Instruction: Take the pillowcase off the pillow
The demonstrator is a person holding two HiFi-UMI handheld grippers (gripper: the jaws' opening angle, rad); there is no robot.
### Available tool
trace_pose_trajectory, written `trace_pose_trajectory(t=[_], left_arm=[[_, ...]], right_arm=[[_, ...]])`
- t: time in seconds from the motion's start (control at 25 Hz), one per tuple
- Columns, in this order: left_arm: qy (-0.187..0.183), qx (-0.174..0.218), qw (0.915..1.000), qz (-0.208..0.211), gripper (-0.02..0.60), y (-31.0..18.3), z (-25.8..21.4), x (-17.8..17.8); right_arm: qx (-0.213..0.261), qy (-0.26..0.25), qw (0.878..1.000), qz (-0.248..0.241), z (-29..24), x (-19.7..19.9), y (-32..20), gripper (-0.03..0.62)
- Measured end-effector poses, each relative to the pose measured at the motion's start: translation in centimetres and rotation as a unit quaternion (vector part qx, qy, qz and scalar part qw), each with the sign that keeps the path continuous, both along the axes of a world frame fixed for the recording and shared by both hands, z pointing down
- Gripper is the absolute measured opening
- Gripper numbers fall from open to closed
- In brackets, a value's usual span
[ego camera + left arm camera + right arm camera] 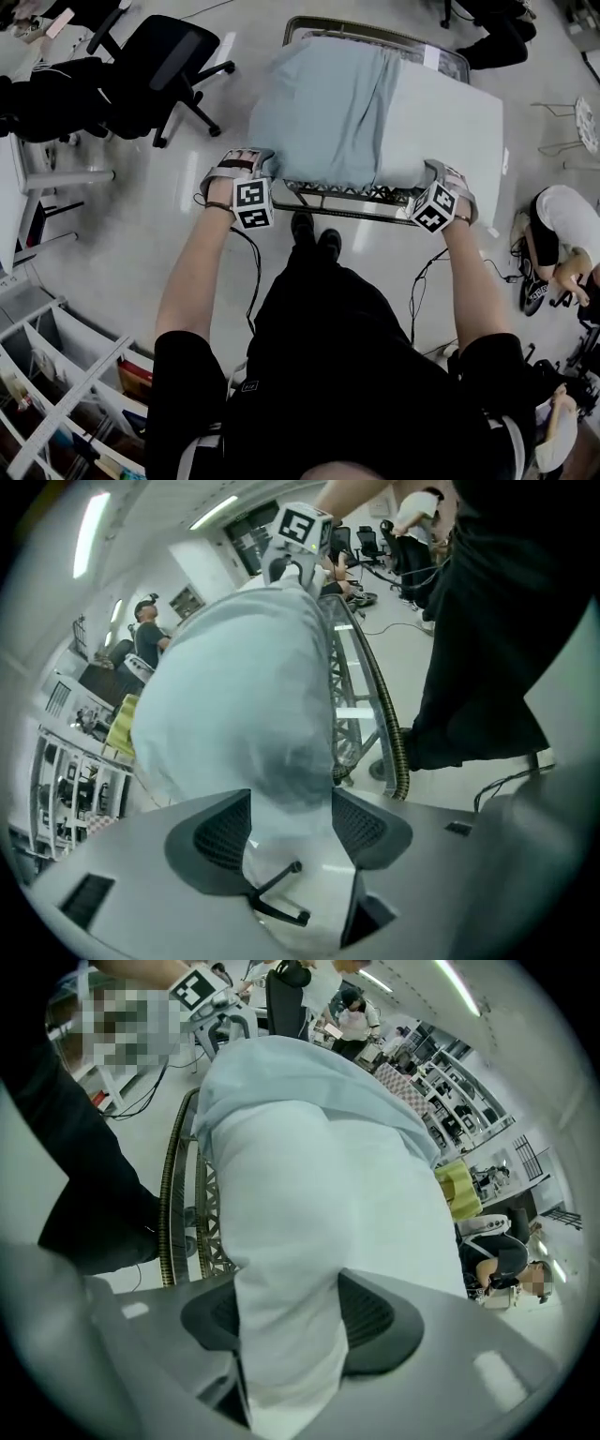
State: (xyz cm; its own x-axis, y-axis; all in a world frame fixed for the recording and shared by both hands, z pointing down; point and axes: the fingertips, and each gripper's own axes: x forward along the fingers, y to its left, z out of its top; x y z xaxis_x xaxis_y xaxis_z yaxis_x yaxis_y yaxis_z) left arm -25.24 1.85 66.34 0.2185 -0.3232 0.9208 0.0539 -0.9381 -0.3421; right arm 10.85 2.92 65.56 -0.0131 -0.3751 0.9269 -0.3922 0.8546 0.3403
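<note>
Pillow (450,122) is lying across the metal rack (337,199), its left part sitting inside the pale blue pillowcase (319,103). The right gripper (439,176) is clenching the bare near-right corner, and the left gripper (248,164) is standing spread around the cased near-left corner. I'd be closing the left on cloth alone and drawing leftward, though whether stuffing is lying between those jaws is hard to make out.

— What's carrying everything?
— A metal table (333,199) with truss bars along its near edge. It stands on a pale floor (131,234).
— And on top?
— One pillow (450,122), lying flat over nearly the whole top. Only the near rail shows past it. The pillow's left part sits in a pale blue pillowcase (319,112), and its right part is bare white.
</note>
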Motion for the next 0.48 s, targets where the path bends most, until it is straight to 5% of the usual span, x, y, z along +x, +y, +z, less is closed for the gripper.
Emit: trace_pose_trajectory(t=[0.12, 0.16, 0.2, 0.24, 0.48], left_arm=[[0.011, -0.004, 0.9997, -0.021, 0.250, -0.3, 2.1, 1.1], [0.018, 0.006, 0.9991, -0.037, 0.186, -0.8, 2.2, 1.3], [0.021, 0.018, 0.9981, -0.055, 0.042, -1.4, 2.2, 1.3], [0.019, 0.028, 0.9967, -0.073, 0.009, -2.0, 2.2, 0.9], [0.002, 0.087, 0.9831, -0.161, 0.008, -5.3, -1.1, -4.9]], right_arm=[[0.008, 0.001, 1.000, 0.002, 0.3, -0.1, 0.2, 0.267], [0.011, 0.002, 1.000, 0.002, 0.3, -0.1, 0.2, 0.267], [0.014, 0.004, 1.000, 0.002, 0.2, -0.1, 0.1, 0.265], [0.018, 0.005, 1.000, 0.000, 0.0, -0.1, 0.0, 0.262], [0.032, -0.014, 0.999, 0.003, -1.4, 0.3, 0.1, 0.241]])
